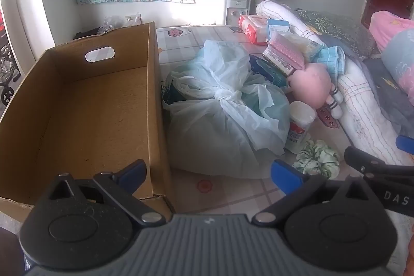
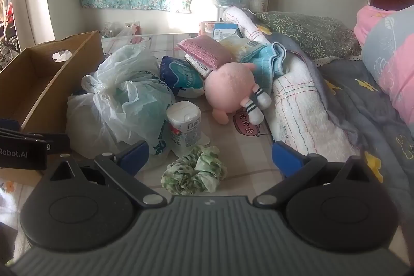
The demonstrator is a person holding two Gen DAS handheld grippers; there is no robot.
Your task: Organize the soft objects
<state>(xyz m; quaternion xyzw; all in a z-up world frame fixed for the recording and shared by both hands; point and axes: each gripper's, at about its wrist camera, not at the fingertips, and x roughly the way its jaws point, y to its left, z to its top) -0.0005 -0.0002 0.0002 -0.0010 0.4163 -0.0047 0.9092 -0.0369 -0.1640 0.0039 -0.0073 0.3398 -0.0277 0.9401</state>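
Bed (image 2: 245,146): cluttered, checked sheet.
Box (image 1: 85,107): empty, far left of scrunchie.
Scrunchie (image 2: 194,172): nearest right gripper (image 2: 209,157), jaws spread, empty.
Left gripper (image 1: 207,172): spread, empty.
Advice: lower straight, pinch bunched fabric.

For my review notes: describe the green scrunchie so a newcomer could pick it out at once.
Start at the open brown cardboard box, then the knotted translucent plastic bag beside it. In front of the white cylindrical tub lies the green-and-white ruffled fabric scrunchie, nearest the right gripper. It is the only small gathered ring of cloth there.
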